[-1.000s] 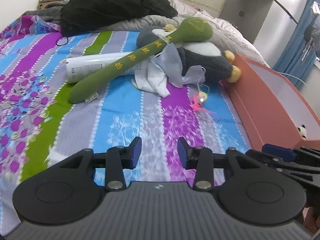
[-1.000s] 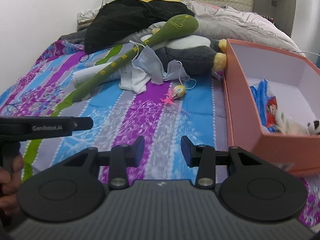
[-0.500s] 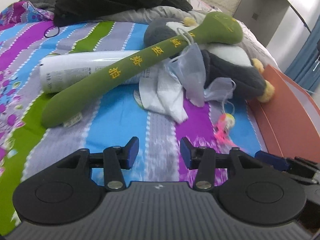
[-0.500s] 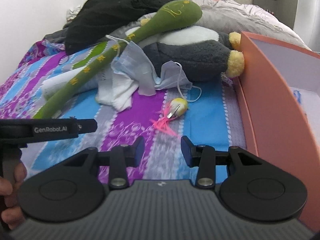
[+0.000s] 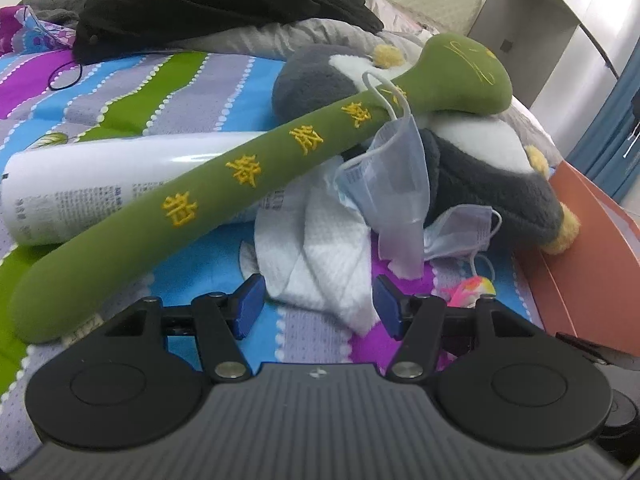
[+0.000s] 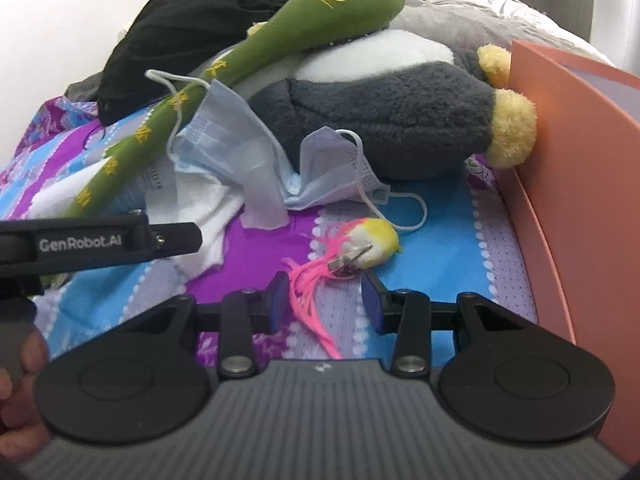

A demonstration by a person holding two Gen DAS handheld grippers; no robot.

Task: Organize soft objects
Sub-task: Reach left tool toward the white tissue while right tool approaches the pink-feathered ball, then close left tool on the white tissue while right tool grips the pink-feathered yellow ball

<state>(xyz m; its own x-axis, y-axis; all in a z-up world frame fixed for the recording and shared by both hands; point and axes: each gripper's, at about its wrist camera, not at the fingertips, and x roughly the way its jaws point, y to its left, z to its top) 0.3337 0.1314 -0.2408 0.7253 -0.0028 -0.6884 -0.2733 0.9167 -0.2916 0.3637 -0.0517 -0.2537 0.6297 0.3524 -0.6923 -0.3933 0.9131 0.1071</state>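
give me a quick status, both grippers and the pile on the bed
Left gripper just opening, empty, at white cloth. Right gripper open, pink-feathered toy just ahead. Green plush stick lies across the pile.

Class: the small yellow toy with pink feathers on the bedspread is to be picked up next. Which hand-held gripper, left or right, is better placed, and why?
Right. The right hand-held gripper is open with the feather toy just ahead of its fingertips. The left hand-held gripper faces the white cloth instead.

Both grippers neared the pile; left gripper [image 5: 316, 306] jaws just widened
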